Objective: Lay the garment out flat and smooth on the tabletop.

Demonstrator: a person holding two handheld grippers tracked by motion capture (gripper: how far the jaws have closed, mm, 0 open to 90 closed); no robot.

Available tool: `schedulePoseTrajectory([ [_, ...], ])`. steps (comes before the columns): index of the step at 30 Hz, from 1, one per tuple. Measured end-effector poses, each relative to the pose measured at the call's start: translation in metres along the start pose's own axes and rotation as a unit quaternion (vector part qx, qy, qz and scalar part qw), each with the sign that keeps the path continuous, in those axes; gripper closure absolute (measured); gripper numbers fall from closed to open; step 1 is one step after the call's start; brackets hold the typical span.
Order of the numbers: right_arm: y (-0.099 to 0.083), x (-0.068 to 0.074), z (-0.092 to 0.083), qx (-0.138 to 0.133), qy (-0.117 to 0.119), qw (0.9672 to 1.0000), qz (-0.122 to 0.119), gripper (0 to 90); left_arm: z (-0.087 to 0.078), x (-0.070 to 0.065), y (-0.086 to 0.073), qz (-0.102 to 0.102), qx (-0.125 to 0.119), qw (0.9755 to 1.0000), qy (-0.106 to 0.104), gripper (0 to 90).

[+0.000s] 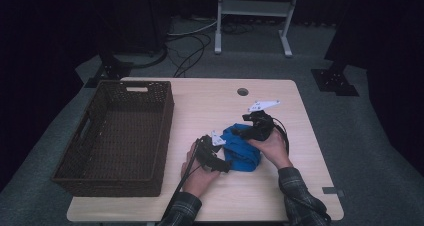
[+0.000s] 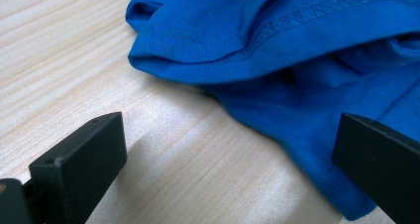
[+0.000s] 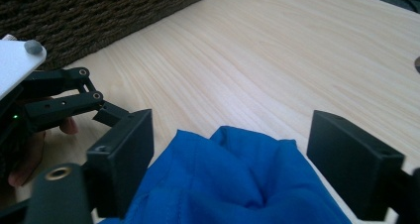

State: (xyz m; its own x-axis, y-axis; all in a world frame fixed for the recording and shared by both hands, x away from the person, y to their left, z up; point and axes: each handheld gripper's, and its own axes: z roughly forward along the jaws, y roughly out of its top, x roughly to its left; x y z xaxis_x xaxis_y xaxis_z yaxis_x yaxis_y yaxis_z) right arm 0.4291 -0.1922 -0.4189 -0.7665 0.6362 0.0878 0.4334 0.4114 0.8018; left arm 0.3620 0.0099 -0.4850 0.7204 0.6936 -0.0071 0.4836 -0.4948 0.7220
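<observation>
The person's two hands are sitting nearest the camera, at the near edge of the desk (image 1: 300, 186), each one holding a tool.

Going from left to right, the brown woven basket (image 1: 117, 136) is standing on the left part of the desk, and nothing is showing inside it.

Next, the left tool (image 1: 220, 153) is lying low, just beside the left edge of the blue shirt (image 1: 242, 148). In the left gripper view its jaws are standing wide apart. One is resting over bare wood and the other is sitting at the hem of the shirt (image 2: 307, 85). It is squeezing nothing.

The shirt is lying bunched up in the middle of the desk, between the two tools and well apart from the basket. Its long side is running from the far left to the near right.

The right tool (image 1: 250, 128) is sitting over the far end of the shirt, pointing toward the basket. In the right gripper view a raised fold of blue cloth (image 3: 237, 179) is poking up between its jaws, but the jaws are standing clear of it and are not pinching it.

I think the right tool is closer to getting a grip, since the cloth is already lying in its gap. The basket is waiting to the left of both tools, so the shirt is probably going that way.
</observation>
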Motion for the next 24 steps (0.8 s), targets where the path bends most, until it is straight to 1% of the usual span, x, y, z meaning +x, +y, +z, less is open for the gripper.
schedulePoseTrajectory([
  [2, 0.001, 0.001, 0.003, 0.006, 0.0, 1.0, -0.004, 23.0, 0.0, 0.0, 0.0, 0.0, 0.0, 1.0, 0.0, 0.2],
  [5, 0.003, 0.002, 0.008, 0.015, 0.003, 0.9999, -0.006, 25.7, 0.0, 0.0, 0.0, 0.0, 0.0, 1.0, 0.0, 0.2],
  [11, 0.006, 0.004, 0.013, 0.019, 0.008, 0.9998, -0.006, 32.5, 0.0, 0.0, 0.0, 0.0, 0.0, 1.0, 0.0, 0.3],
  [15, 0.008, 0.004, 0.016, 0.026, 0.019, 0.9995, -0.007, 37.9, 0.0, 0.0, 0.0, 0.0, 0.0, 1.0, 0.0, 0.3],
  [24, 0.011, 0.005, 0.026, 0.035, 0.032, 0.9988, -0.009, 43.0, 0.0, 0.0, 0.0, 0.0, 0.0, 1.0, 0.0, 0.3],
])
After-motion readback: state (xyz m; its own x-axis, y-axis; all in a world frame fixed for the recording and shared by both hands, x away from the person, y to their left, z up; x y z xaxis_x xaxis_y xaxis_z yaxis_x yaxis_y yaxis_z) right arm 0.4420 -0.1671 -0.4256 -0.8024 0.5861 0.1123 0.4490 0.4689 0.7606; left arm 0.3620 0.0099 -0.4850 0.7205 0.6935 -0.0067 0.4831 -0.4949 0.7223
